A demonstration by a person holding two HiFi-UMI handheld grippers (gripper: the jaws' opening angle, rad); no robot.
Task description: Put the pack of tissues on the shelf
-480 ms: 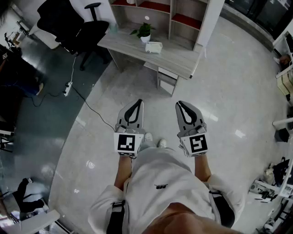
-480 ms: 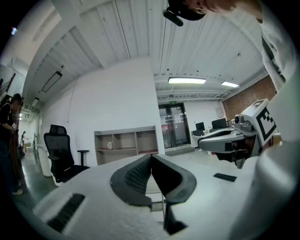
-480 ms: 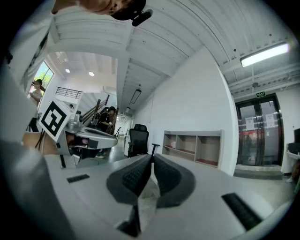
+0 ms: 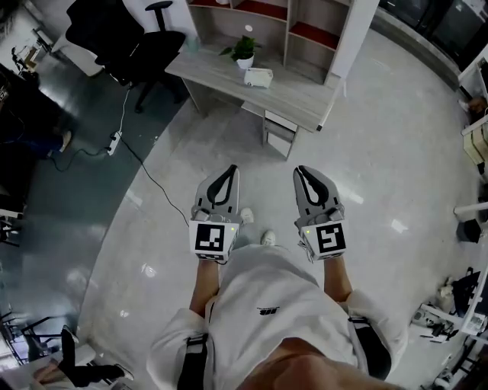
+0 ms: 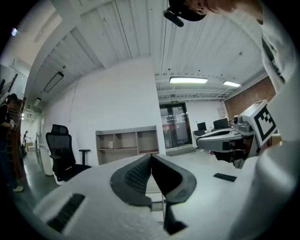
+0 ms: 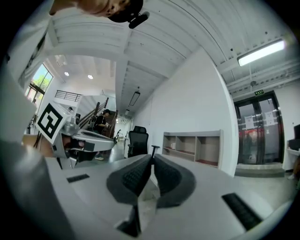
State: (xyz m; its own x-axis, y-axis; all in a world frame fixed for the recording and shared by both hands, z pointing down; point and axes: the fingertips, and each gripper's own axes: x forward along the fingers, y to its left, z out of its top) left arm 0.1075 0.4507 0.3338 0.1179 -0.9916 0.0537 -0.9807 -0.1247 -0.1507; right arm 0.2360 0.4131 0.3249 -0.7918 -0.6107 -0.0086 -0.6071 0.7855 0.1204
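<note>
1. Two risks, by my judgement: the pack of tissues [image 4: 258, 77] lies on the counter [image 4: 297, 99] just beside a potted plant [image 4: 244, 50], below the shelf [image 4: 267, 19] and well away, so a hasty reach could topple the plant.
2. Both the left tongs [image 4: 230, 171] and the right tongs [image 4: 300, 172] are pressed together, empty; unopened, they would shove the pack.
3. Both are held at the waist, side by side, pointing forward.

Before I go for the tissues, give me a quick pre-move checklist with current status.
1. Left gripper empty: ok, jaws together on nothing.
2. Right gripper empty: ok, same.
3. Jaws opened for a grasp: not ok, both shut.
4. Pack of tissues located: ok, on the desk beside the potted plant.
5. Pack within reach: not ok, desk stands across the floor ahead.
6. Free spot on the shelf: cannot tell, compartments only partly in view.
</note>
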